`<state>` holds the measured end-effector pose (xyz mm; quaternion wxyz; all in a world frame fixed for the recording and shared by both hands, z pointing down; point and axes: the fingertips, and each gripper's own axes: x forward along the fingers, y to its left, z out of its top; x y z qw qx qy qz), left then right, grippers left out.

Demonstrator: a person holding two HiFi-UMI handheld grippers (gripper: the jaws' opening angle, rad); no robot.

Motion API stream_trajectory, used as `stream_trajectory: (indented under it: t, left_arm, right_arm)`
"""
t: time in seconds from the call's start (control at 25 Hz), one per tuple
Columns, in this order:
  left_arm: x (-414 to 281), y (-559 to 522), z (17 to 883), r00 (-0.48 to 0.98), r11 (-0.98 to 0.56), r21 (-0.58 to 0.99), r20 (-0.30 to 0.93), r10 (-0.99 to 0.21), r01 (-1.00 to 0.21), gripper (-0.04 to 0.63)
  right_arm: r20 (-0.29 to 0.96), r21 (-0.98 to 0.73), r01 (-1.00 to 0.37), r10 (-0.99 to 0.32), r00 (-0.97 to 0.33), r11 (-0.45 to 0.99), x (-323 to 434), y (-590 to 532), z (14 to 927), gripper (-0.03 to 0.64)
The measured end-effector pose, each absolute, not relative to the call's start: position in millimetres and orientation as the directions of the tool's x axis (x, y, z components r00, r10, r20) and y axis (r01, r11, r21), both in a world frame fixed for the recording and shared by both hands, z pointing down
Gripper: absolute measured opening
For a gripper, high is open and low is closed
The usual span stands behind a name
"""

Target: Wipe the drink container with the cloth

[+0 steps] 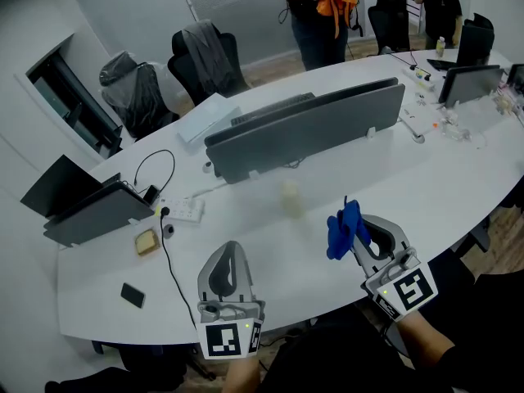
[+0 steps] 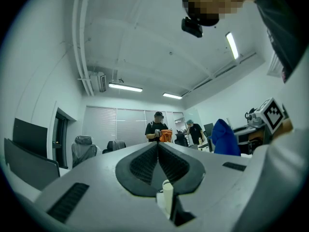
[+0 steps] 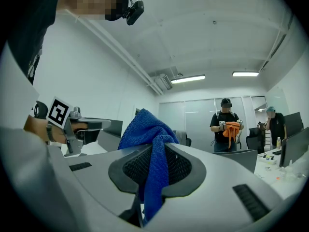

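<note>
A pale drink container (image 1: 291, 196) stands blurred on the white table (image 1: 246, 228), ahead of and between both grippers. My right gripper (image 1: 360, 234) is shut on a blue cloth (image 1: 342, 229), which bunches above the jaws and hangs down between them in the right gripper view, where the cloth (image 3: 145, 129) fills the grip of the gripper (image 3: 157, 148). My left gripper (image 1: 232, 246) is raised near the table's front edge. Its jaws (image 2: 158, 145) are shut with nothing between them. The cloth (image 2: 224, 138) also shows off to the right in the left gripper view.
A long grey divider screen (image 1: 307, 125) crosses the table behind the container. At the left lie a closed laptop (image 1: 90, 211), a power strip (image 1: 182, 211), a tan block (image 1: 147, 241) and a phone (image 1: 133, 295). Monitors (image 1: 471, 80) stand far right. A person (image 1: 319, 6) holding something orange stands beyond.
</note>
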<state>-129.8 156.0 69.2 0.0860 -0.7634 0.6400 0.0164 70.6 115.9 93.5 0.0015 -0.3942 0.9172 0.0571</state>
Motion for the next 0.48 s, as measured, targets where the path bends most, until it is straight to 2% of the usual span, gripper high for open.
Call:
stream_trajectory:
  t: [0.48]
  left_arm:
    - [-129.7, 164.6, 75.6, 0.170, -0.158, -0.099, -0.132, -0.977, -0.983, 0.008]
  right_arm:
    - [-0.026, 0.094, -0.697, -0.698, -0.716, 0.711, 59.2, 122.7, 101.7, 0.044]
